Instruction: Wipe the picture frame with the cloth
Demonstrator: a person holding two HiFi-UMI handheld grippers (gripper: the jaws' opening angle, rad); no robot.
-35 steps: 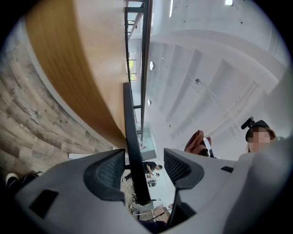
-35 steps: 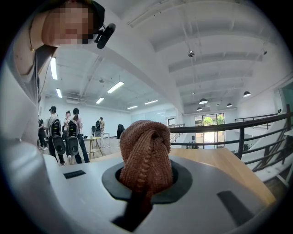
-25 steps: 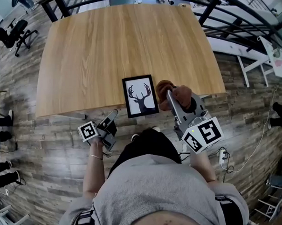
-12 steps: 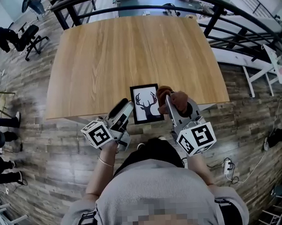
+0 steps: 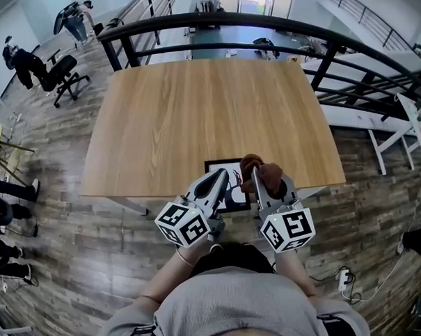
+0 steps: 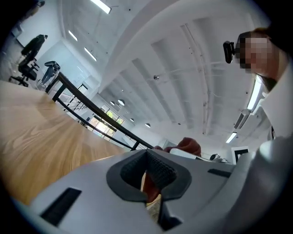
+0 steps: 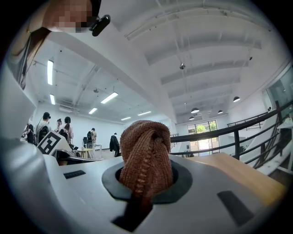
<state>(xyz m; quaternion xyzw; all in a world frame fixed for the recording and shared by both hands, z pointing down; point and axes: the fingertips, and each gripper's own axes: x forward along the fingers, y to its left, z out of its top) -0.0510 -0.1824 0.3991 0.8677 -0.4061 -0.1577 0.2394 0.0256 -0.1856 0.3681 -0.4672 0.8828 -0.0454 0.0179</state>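
Now the left gripper (image 5: 221, 176) is arriving at the left edge of the picture frame (image 5: 238, 194), coming up from below the table (image 5: 194, 109) edge. Its jaws have just been closing and are meeting on nothing. The right gripper (image 5: 265, 179) is clenching the cloth (image 7: 145, 155) just right of the frame, so wiping is probably starting soon. The frame is lying flat at the near edge, its long side running near to far, antlers (image 5: 235, 189) pointing far.

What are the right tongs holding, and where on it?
The right tongs grip the brown cloth by a bunched fold; the rest bulges past the tips.
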